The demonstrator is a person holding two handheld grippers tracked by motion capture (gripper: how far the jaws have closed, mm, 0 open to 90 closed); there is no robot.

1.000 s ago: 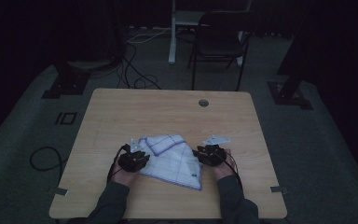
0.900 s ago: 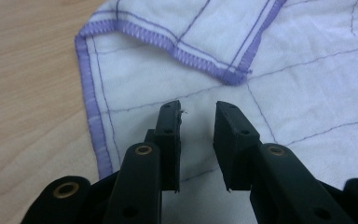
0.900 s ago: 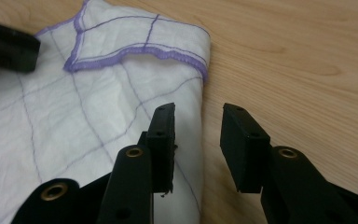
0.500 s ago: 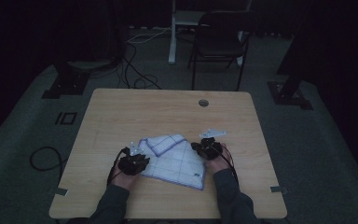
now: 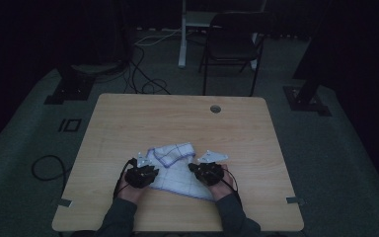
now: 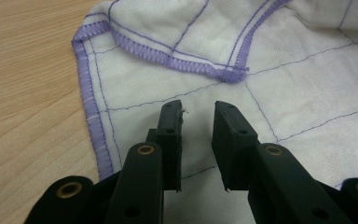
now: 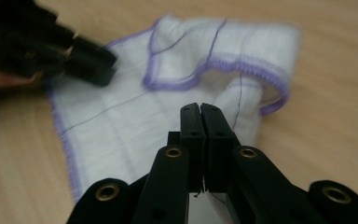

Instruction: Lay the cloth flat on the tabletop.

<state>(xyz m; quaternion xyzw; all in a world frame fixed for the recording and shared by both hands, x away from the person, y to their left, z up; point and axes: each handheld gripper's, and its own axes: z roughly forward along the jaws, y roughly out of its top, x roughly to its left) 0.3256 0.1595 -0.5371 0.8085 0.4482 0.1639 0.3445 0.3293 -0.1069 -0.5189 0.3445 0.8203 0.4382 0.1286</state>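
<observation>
Nearest, at the tabletop's near edge: left tool (image 6: pixel 196 116) released, jaws apart, hovering low over the cloth's near-left part, just inside the purple-stitched hem. Right tool (image 7: pixel 200 114) clenched, jaws pressed flat together; whether a thin layer of cloth sits pinched between them, cannot tell. Between both tools: white cloth (image 5: pixel 177 165) with purple grid lines, spread on the tabletop (image 5: pixel 177 118), long axis running roughly left-near to right-near, far edge folded back toward the person in a raised flap. From the left tool, that folded hem straight ahead and slightly right; from the right tool, ahead and to both sides, left tool (image 7: pixel 51 46) across the cloth beyond. Left tool judged nearer the fold. Farther: bare pale wood, a round grommet hole (image 5: pixel 215 108) near the far edge. Beyond: dark room, grey floor, cables (image 5: pixel 143 74), a black chair (image 5: pixel 232 44).
</observation>
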